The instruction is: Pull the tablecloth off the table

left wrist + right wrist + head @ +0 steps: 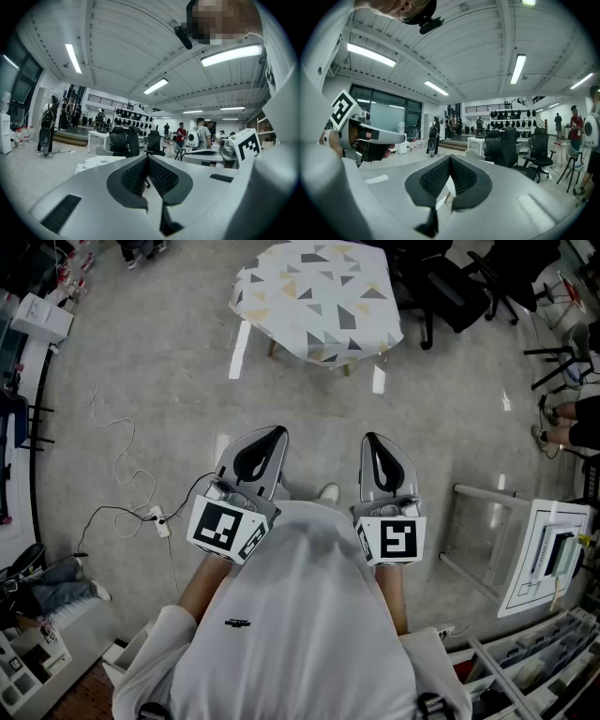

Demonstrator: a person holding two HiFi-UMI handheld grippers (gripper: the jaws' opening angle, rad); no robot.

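Observation:
A small table stands some way ahead, draped in a white tablecloth (317, 296) printed with grey and yellow triangles. I hold both grippers close to my chest, far short of it. My left gripper (279, 431) is shut with nothing between its jaws, and my right gripper (367, 438) is shut and empty too. In the left gripper view a corner of the tablecloth (96, 163) peeks out beyond the shut left gripper (147, 157). In the right gripper view the right gripper (450, 158) points level into the room, its black pads pressed together; a table leg shows just past them.
Grey concrete floor (169, 381) lies between me and the table. Black office chairs (455, 287) crowd behind it. A white cable with a power strip (161, 521) trails at my left. A white frame and board (544, 554) stand at my right. People stand far off in the room.

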